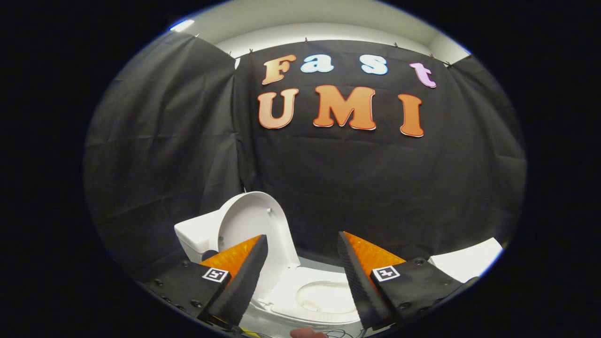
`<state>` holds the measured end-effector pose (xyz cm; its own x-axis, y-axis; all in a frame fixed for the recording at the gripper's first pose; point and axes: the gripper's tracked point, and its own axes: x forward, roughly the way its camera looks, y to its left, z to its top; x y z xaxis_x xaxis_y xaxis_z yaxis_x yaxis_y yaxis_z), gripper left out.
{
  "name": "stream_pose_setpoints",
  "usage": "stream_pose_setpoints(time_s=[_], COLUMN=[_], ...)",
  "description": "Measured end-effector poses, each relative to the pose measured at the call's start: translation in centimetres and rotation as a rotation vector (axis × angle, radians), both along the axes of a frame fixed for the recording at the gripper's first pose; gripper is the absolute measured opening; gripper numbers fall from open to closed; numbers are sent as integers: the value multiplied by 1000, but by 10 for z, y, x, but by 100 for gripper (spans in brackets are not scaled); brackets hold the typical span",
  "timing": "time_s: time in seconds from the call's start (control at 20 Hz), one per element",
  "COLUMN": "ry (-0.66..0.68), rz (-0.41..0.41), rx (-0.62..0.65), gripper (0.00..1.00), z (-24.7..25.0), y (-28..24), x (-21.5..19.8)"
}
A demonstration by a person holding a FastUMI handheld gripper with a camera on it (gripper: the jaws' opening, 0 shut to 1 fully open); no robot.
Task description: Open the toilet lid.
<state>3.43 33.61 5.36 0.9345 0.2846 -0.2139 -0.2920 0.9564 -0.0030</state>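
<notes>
- The gripper [303,244] has its two orange-faced fingers [242,270] spread wide apart with nothing held between them; the toilet sits below and just beyond the tips, low in the middle of the frame.
- The toilet lid [256,225] already stands raised, leaning back toward the tank [197,234] at the lower left, so I'd judge the opening done or as good as done.
- What's left, to my eye, is to draw the fingers off cleanly, up and away, without brushing the lid's edge, since a nudge forward could tip it down again.
- The lid is a glossy white oval, its inner face toward us with small bumpers near the rim.
- The seat [291,293] lies flat, ringing the pale bowl [326,298] between the fingers.
</notes>
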Motion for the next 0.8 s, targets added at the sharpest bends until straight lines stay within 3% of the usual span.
stream_pose_setpoints(time_s=[0.15,0.3,0.8], ry=[-29,-14,16], rz=[-39,-43,-180], rx=[-60,-48,-78], gripper=[96,96,96], z=[-3,-15,-50], y=[-50,-85,-201], x=[5,-5,-23])
